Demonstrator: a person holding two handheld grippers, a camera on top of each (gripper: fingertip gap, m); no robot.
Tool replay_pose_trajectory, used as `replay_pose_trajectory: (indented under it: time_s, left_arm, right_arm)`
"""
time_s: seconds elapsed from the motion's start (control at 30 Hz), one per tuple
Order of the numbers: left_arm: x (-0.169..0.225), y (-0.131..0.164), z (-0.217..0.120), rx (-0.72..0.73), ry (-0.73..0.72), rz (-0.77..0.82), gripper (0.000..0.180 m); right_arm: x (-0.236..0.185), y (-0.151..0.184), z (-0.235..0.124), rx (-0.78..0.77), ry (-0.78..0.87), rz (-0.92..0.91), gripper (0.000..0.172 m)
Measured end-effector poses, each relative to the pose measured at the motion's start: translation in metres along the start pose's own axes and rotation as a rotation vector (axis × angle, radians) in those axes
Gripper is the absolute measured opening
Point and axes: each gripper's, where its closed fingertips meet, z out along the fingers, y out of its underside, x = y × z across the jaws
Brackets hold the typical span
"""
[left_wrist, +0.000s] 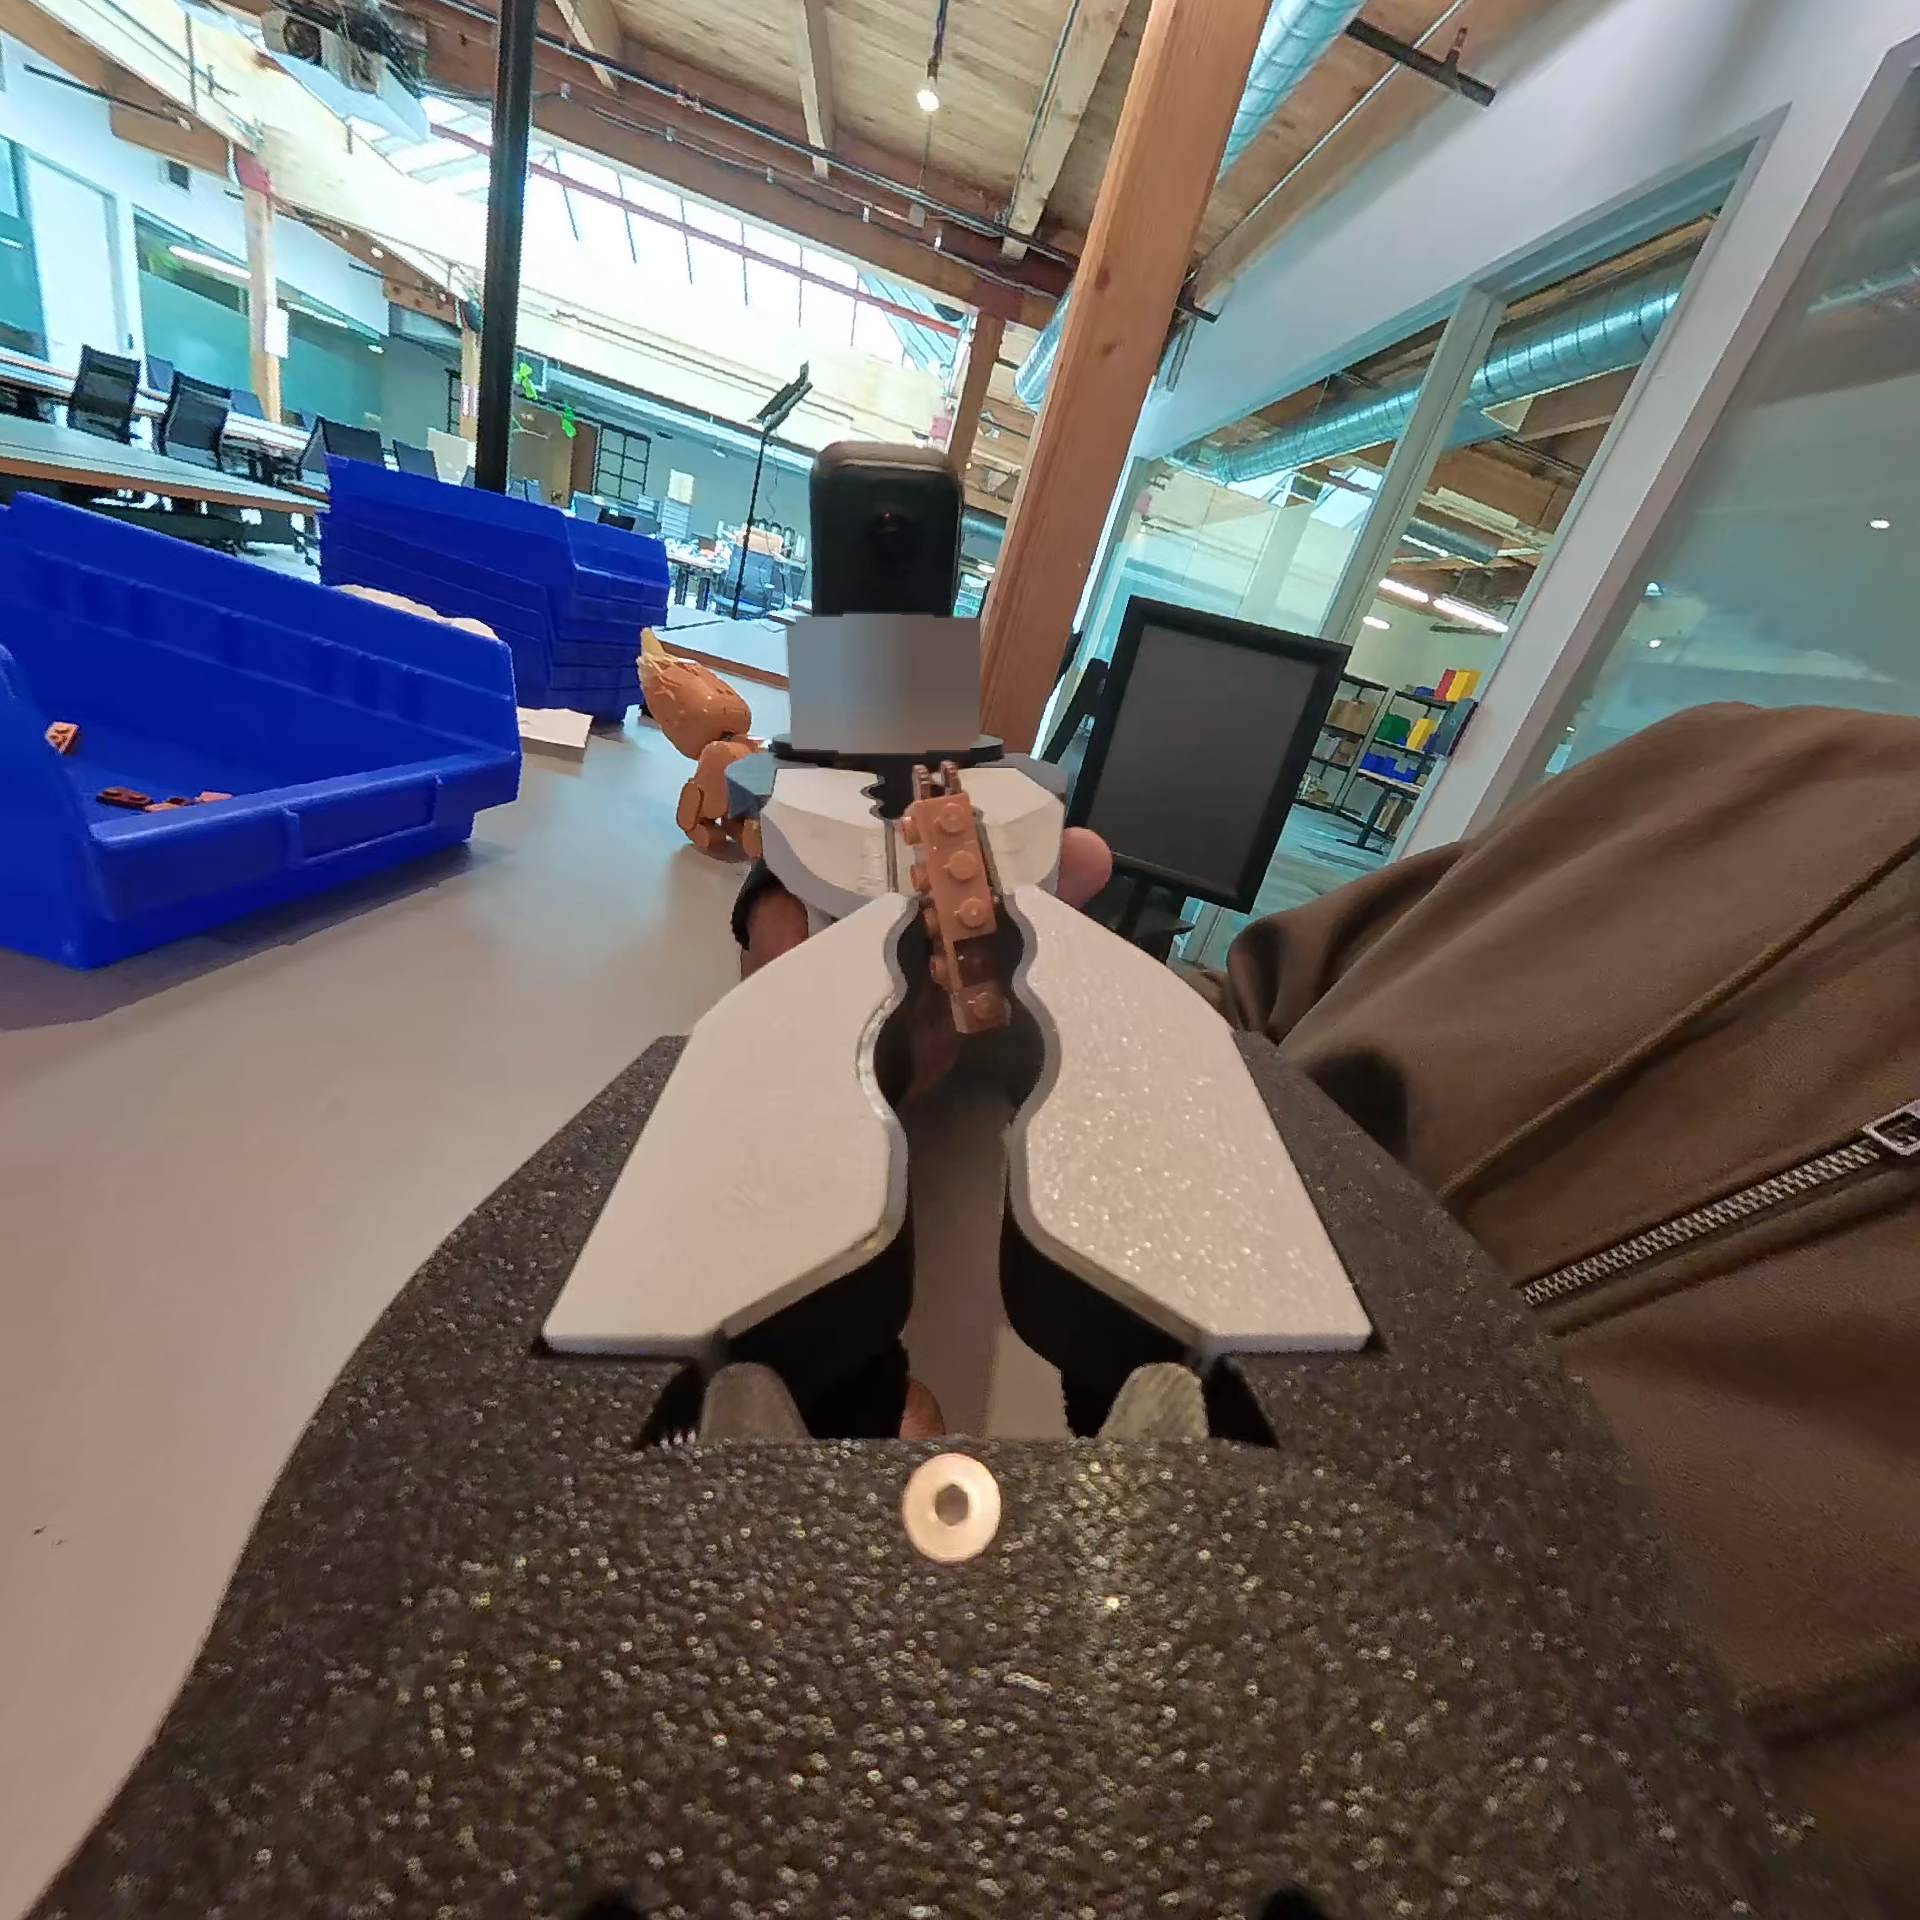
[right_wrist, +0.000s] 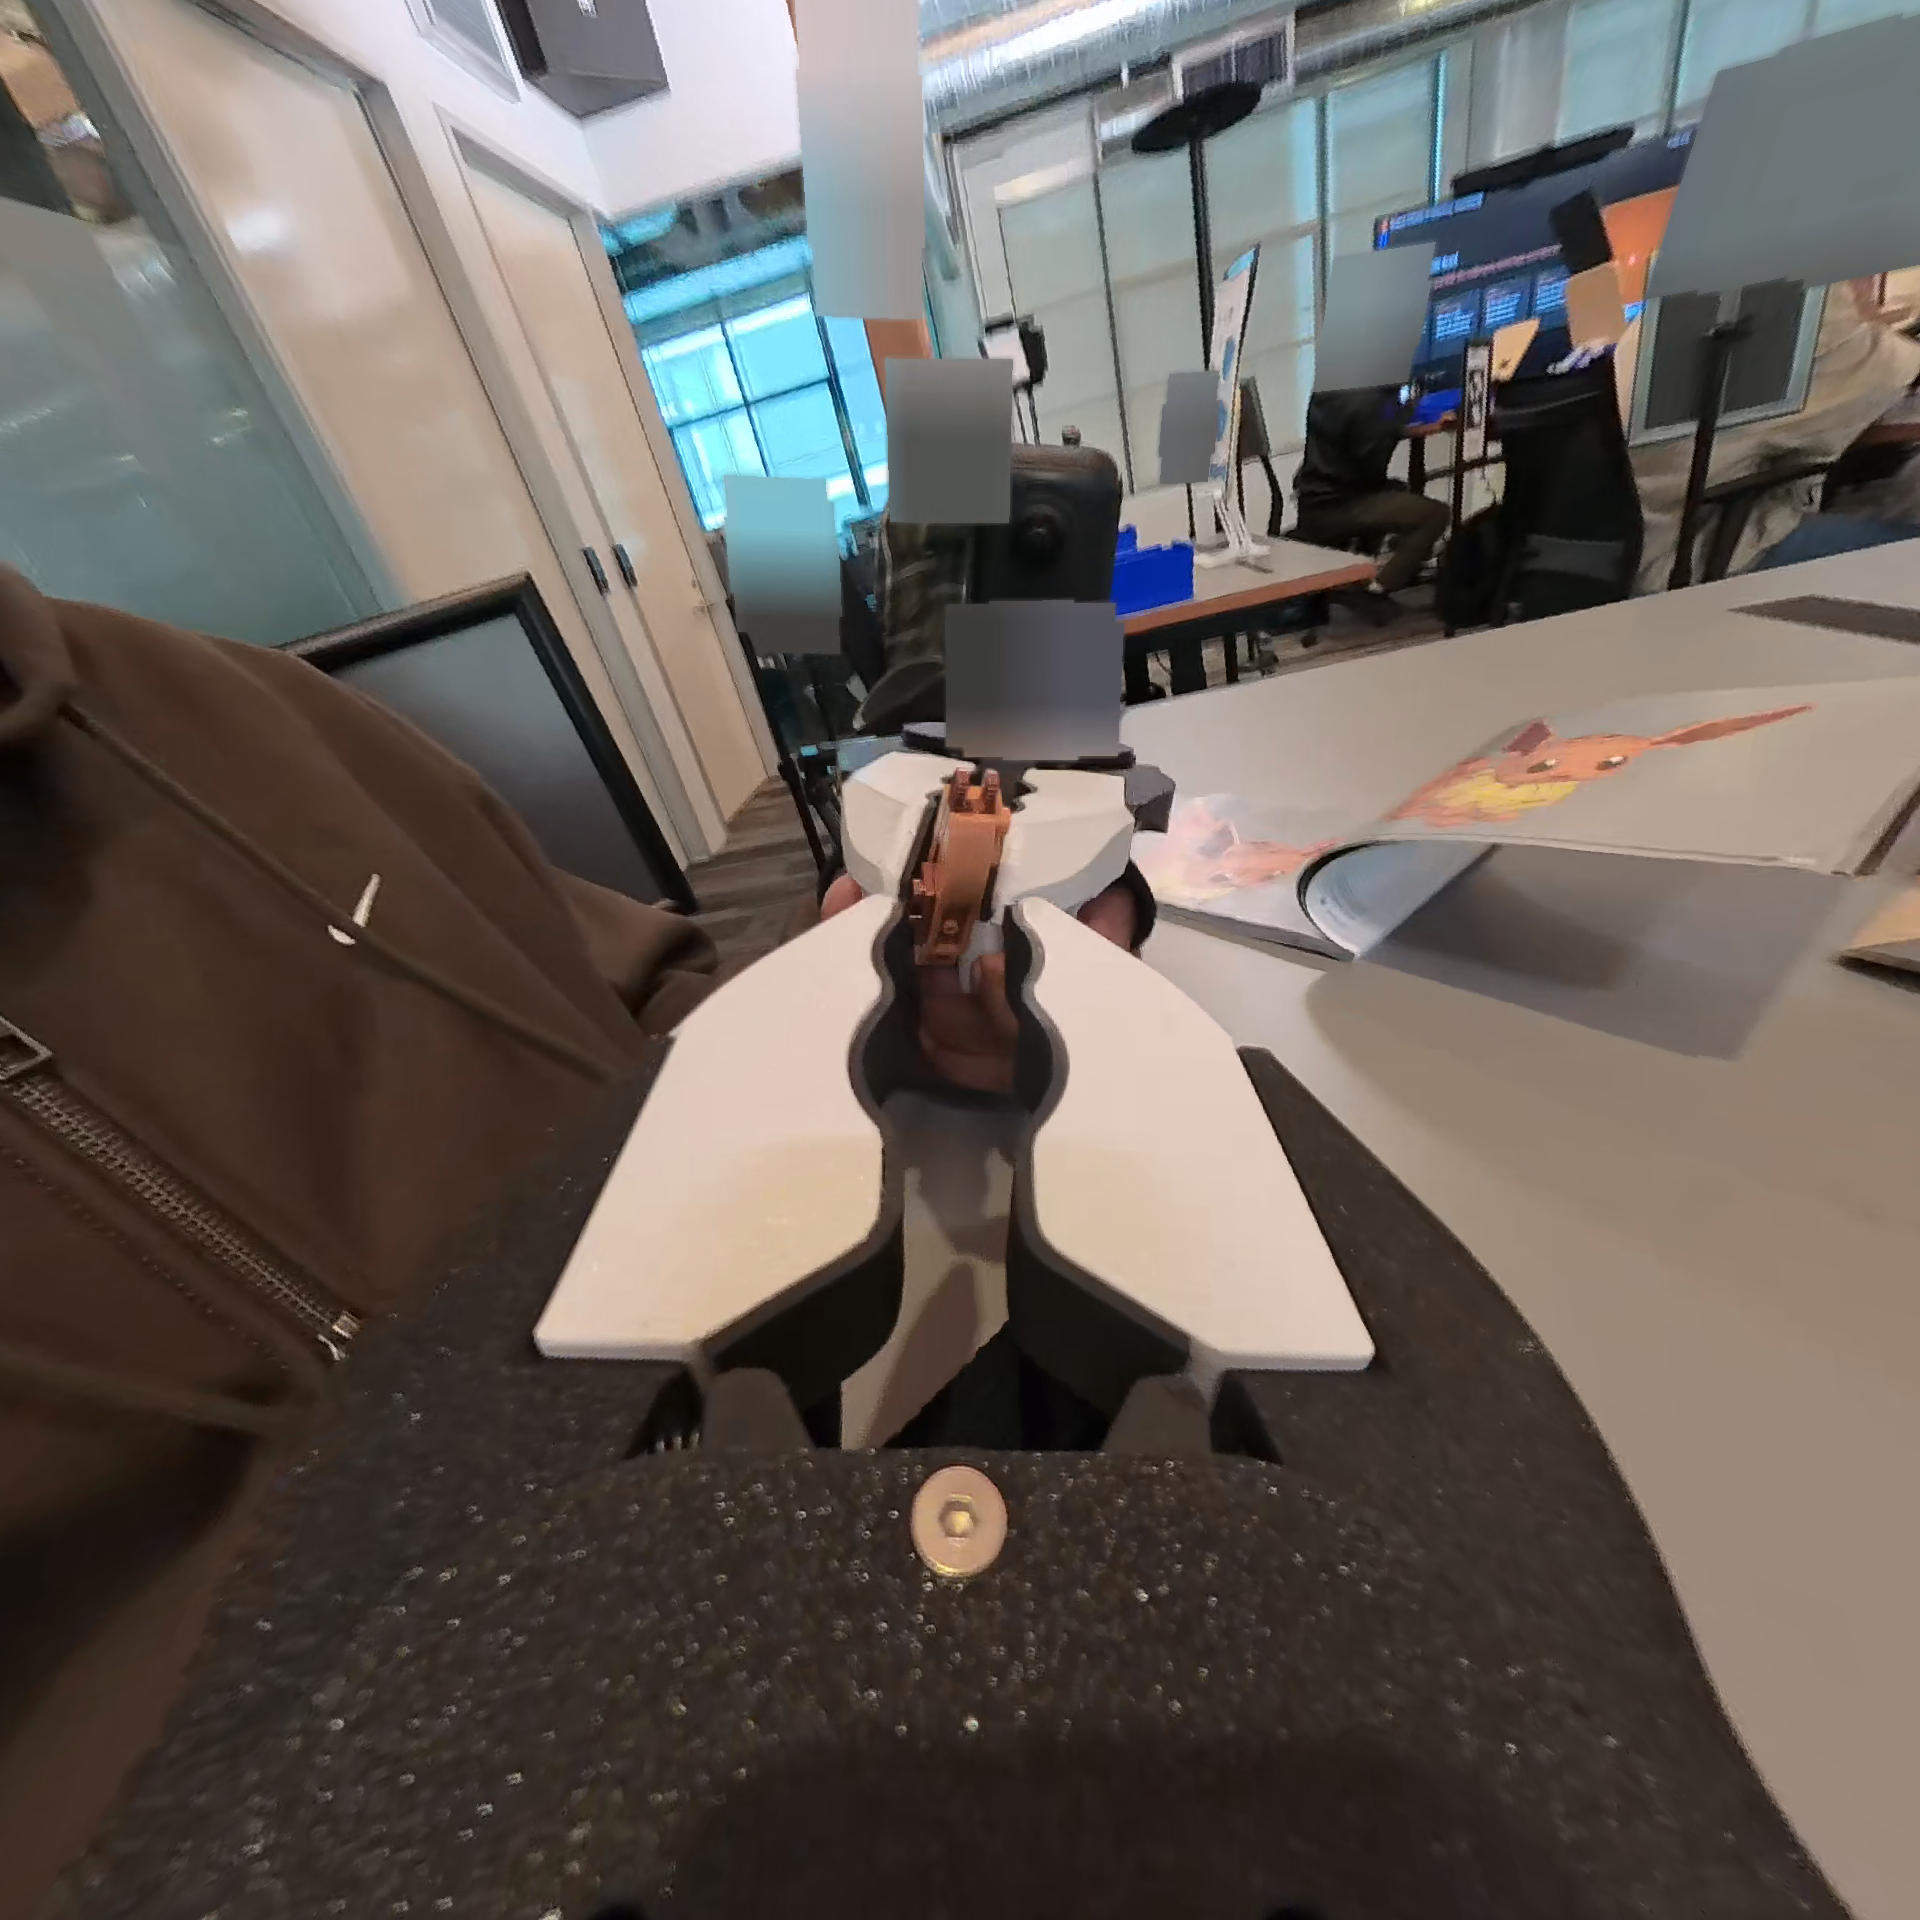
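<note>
The two grippers face each other tip to tip above the grey table. A brown studded brick assembly spans between them. My left gripper is shut on its near end, pads pressed on both sides. In the right wrist view the same assembly sits in the left gripper facing me. My right gripper has its tips around the assembly's free end, with a gap showing on each side, so it is open. It also shows in the left wrist view. A hand holds each gripper.
A blue bin with a few small brown bricks and a stack of blue bins stand at the left. A brown brick figure stands behind. An open booklet lies at the right. A brown jacket is close by. Left and right tips are no more than a few centimetres apart.
</note>
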Motion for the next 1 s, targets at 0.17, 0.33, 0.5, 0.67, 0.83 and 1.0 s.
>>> replay_pose_trajectory:
  time_s: [0.17, 0.33, 0.5, 0.67, 0.83, 1.0]
  left_arm:
    - [0.003, 0.003, 0.002, -0.018, 0.017, 0.005, 0.013]
    - [0.006, 0.005, 0.003, -0.029, 0.034, 0.005, 0.013]
    - [0.008, 0.007, 0.004, -0.038, 0.073, -0.048, 0.013]
    - [0.009, 0.014, 0.005, -0.079, 0.085, -0.086, 0.013]
    - [0.01, 0.016, 0.006, -0.086, 0.103, -0.106, 0.012]
    - [0.02, 0.004, 0.0, -0.015, 0.187, -0.138, 0.013]
  right_arm:
    - [-0.002, -0.006, -0.001, 0.043, -0.026, 0.036, 0.016]
    - [-0.006, -0.005, 0.0, 0.033, -0.046, 0.031, 0.009]
    - [-0.008, -0.001, -0.002, -0.028, -0.027, -0.075, 0.008]
    - [-0.009, 0.007, -0.006, -0.128, -0.01, -0.164, 0.008]
    - [-0.011, 0.01, -0.009, -0.168, -0.02, -0.201, 0.008]
    - [-0.002, 0.018, -0.013, -0.221, 0.025, -0.225, 0.007]
